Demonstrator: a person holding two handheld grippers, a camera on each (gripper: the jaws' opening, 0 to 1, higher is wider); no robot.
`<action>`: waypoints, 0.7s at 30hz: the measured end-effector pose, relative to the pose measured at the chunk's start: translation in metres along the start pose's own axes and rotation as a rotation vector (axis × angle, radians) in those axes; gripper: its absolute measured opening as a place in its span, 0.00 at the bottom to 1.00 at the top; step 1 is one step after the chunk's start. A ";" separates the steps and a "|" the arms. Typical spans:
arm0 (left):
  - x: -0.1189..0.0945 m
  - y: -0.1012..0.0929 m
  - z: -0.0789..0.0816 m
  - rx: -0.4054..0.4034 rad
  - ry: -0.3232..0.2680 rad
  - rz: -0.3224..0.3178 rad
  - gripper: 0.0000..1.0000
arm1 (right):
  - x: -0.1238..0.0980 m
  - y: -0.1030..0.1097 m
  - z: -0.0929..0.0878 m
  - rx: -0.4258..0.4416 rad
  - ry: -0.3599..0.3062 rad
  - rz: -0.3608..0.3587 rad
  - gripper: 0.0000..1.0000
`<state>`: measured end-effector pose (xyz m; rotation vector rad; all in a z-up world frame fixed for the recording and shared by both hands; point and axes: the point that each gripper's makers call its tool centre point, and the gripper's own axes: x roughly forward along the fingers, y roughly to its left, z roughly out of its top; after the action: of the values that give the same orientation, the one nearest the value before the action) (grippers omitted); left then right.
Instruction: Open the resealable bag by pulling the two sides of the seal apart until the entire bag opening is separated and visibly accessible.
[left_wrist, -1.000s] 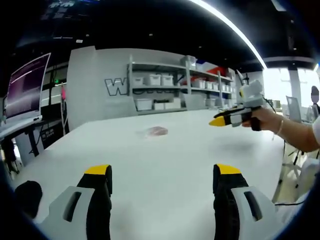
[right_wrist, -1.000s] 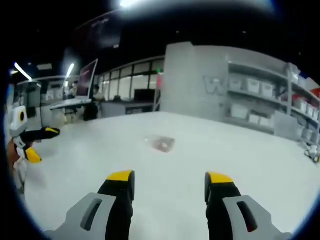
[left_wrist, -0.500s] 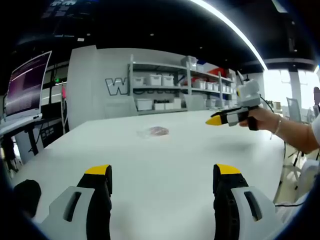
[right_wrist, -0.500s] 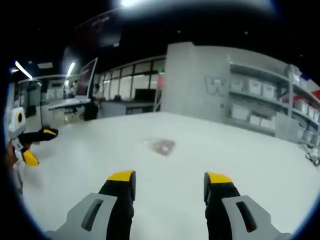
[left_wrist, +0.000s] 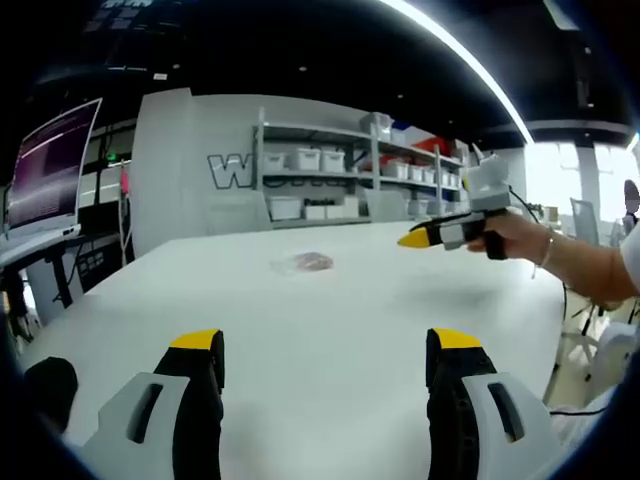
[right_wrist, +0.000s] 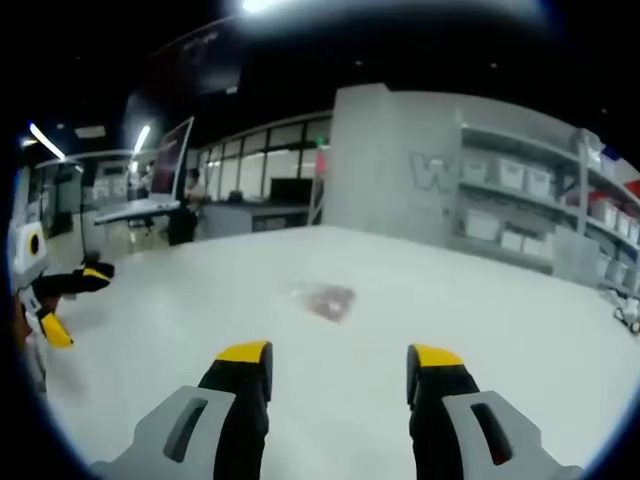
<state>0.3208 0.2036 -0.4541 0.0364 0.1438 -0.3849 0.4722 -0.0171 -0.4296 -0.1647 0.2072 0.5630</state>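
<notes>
Bag (left_wrist: 306, 263): laid flat on the bench (left_wrist: 330, 330), untouched.
Left gripper (left_wrist: 327, 350): fingers spread, nothing held.
Right gripper (right_wrist: 340, 362): fingers spread, nothing held.

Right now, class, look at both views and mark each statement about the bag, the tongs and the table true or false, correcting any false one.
1. The bag lies on the white table. True.
2. The left tongs are shut on the bag. False: their jaws stand apart with nothing between them, and the bag lies farther along the table.
3. The right tongs are open. True.
4. The bag sits on the shelves. False: it lies on the table, in front of the shelves.
5. A hand holds the right tongs above the table in the left gripper view. True.
</notes>
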 end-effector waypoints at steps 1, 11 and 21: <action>0.001 -0.001 -0.001 0.000 0.003 -0.003 0.81 | 0.002 0.001 0.001 0.000 0.000 0.003 0.53; 0.002 -0.006 0.002 -0.002 0.008 -0.022 0.81 | 0.009 0.002 0.000 -0.008 0.015 0.003 0.52; 0.001 -0.003 0.010 0.009 0.008 -0.017 0.81 | 0.011 0.010 0.003 -0.023 0.025 0.007 0.52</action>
<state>0.3222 0.1999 -0.4449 0.0451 0.1503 -0.4020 0.4767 -0.0027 -0.4307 -0.1937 0.2258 0.5706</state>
